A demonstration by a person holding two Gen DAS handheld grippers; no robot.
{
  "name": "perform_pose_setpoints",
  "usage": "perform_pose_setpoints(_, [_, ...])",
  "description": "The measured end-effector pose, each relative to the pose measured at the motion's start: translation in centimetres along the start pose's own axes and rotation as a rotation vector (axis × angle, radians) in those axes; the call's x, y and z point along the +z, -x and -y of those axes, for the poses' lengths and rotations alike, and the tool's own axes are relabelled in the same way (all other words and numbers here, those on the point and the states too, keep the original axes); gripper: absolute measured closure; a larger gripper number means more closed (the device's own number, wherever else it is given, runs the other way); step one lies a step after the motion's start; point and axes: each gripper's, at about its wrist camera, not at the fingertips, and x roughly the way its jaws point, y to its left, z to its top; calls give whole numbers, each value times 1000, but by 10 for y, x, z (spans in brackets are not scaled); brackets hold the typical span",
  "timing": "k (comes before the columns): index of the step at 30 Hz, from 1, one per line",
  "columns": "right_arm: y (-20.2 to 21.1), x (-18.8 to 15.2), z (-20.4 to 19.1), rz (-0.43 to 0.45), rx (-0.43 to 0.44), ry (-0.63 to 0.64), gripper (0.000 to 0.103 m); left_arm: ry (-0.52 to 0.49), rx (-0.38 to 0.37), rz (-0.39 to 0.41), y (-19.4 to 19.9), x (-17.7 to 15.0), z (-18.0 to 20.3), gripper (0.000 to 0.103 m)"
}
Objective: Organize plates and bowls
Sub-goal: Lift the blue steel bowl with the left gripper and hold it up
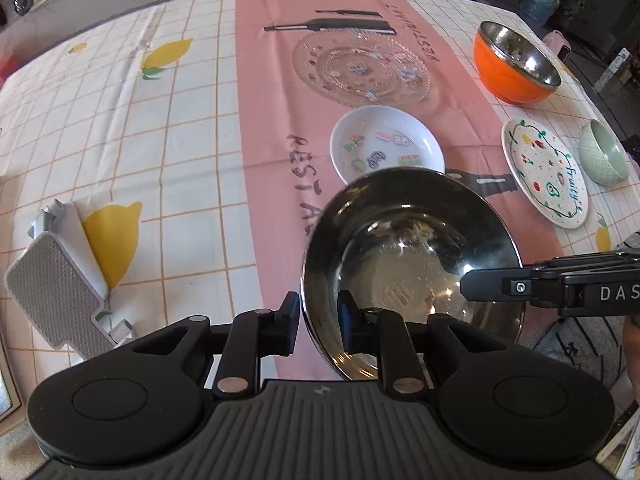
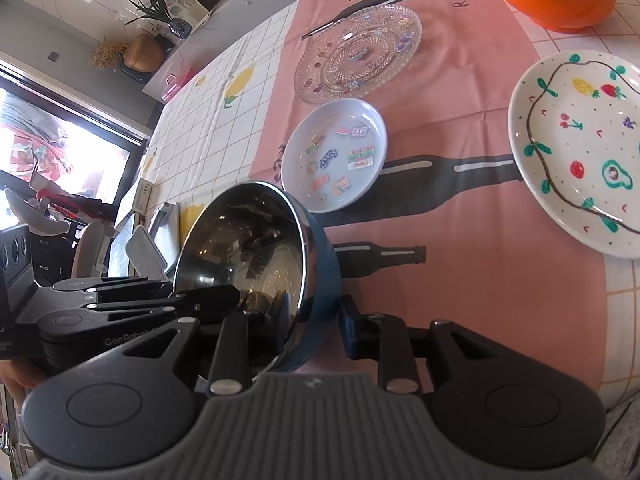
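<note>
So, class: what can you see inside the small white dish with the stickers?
Inside the small white dish lie several colourful stickers. Its near edge is covered by the steel bowl, so nothing there can be seen.

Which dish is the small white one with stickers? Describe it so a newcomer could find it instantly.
Start at the pink runner down the middle of the checked tablecloth. On it, just this side of the big clear glass plate, sits the small white dish. Unlike the hand-painted fruit plate, it is shallow, plain-rimmed and dotted with colourful stickers.
</note>
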Motion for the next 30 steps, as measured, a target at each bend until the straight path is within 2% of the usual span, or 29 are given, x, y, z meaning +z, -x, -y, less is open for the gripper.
perform_pose_setpoints(1, [-1, 1, 0, 0, 4, 1, 77, -3, 7, 22, 2, 1, -1, 64])
perform_pose_setpoints(2, [-1, 1, 1, 0, 7, 1, 74, -2, 10, 47, 5, 1, -1, 50])
perform_pose_setpoints(4, [0, 1, 2, 2, 5, 0, 71, 3, 17, 108, 12, 2, -2, 34])
perform_pose_setpoints(7, [6, 0, 2, 25, 10, 16, 64, -7, 10, 162, 21, 2, -1, 29])
perform_pose_setpoints(8, [10, 1, 2, 40, 15, 25, 55, -9, 9, 171, 22, 2, 0, 24])
perform_pose_setpoints(9, [13, 1, 1, 56, 19, 33, 46, -8, 14, 178, 23, 3, 1, 23])
perform_pose_setpoints(12, [27, 2, -2, 107, 9, 65, 34, -17, 57, 219, 24, 3, 5, 23])
perform_pose_setpoints(15, [46, 6, -4, 173, -12, 80, 29, -52, 129, 295, 32, 3, 11, 22])
perform_pose_setpoints(17, [58, 11, -3, 214, -25, 73, 26, -51, 150, 351, 42, 5, 14, 22])
perform_pose_setpoints(21, [87, 26, -2, 290, -47, 72, 23, 33, 95, 430, 64, 12, 15, 20])
perform_pose_setpoints(25, [121, 43, -4, 394, -92, 86, 19, 91, 47, 466, 85, 26, 20, 20])
perform_pose_setpoints(28, [143, 58, -5, 442, -140, 115, 18, 97, 26, 485, 97, 37, 28, 20])
perform_pose_setpoints(30, [158, 69, -5, 488, -163, 116, 18, 70, 42, 483, 101, 47, 38, 20])
